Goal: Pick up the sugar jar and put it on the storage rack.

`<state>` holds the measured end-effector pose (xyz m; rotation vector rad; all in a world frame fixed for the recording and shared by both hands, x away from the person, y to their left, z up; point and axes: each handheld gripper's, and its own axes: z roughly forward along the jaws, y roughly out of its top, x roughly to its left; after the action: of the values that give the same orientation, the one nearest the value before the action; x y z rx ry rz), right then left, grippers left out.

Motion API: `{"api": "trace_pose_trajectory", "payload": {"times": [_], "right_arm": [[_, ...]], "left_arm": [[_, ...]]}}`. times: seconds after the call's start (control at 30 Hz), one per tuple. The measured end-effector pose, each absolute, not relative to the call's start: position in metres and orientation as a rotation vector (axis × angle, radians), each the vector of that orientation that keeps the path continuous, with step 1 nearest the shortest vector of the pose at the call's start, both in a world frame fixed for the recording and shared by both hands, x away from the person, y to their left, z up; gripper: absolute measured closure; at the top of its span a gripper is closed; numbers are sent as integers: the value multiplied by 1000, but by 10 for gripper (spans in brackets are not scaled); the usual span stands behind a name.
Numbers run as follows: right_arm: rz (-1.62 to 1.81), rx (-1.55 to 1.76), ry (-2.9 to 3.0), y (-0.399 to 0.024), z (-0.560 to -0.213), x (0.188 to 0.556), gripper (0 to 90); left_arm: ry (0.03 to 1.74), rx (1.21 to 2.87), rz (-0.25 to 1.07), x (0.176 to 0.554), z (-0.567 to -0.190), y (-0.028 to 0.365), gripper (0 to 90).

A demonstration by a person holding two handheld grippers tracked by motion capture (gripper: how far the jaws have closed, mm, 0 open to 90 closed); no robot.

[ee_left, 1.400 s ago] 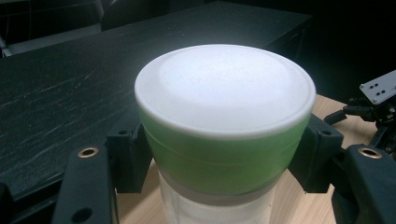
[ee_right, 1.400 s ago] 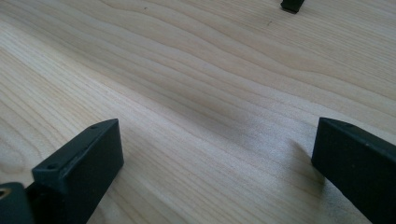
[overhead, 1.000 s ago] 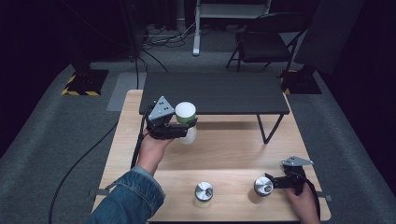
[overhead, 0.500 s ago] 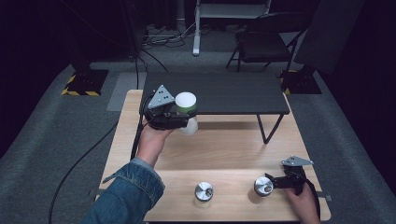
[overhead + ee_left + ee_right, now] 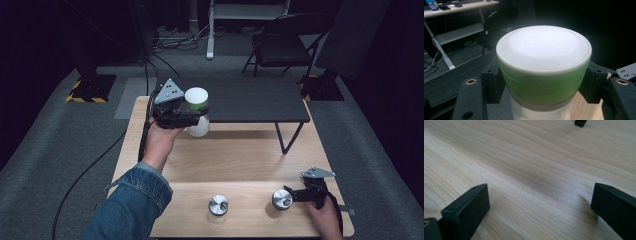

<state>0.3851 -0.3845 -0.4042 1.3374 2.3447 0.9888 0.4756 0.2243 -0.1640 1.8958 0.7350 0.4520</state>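
Two metal-lidded jars: one (image 5: 218, 205) between the grippers, near edge; other (image 5: 282, 199) just beside right gripper. Black shelf (image 5: 250, 100) behind left gripper.

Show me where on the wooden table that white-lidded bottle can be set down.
The widest bare patch is the middle of the wooden table, between the black shelf and the two metal cans. The near edge is crowded by those cans and the right gripper. The left gripper holds the bottle.

Table (image 5: 240, 165) lit from above, bkgd dark; lid (image 5: 544, 47) glare; soft shadows.
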Motion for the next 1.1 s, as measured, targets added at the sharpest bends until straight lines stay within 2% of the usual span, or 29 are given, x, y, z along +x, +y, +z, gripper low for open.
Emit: {"api": "trace_pose_trajectory", "payload": {"times": [1.1], "right_arm": [[990,1336,2343,-384,-404,385,17]], "left_arm": [[824,1888,525,510,-149,212,332]]}}
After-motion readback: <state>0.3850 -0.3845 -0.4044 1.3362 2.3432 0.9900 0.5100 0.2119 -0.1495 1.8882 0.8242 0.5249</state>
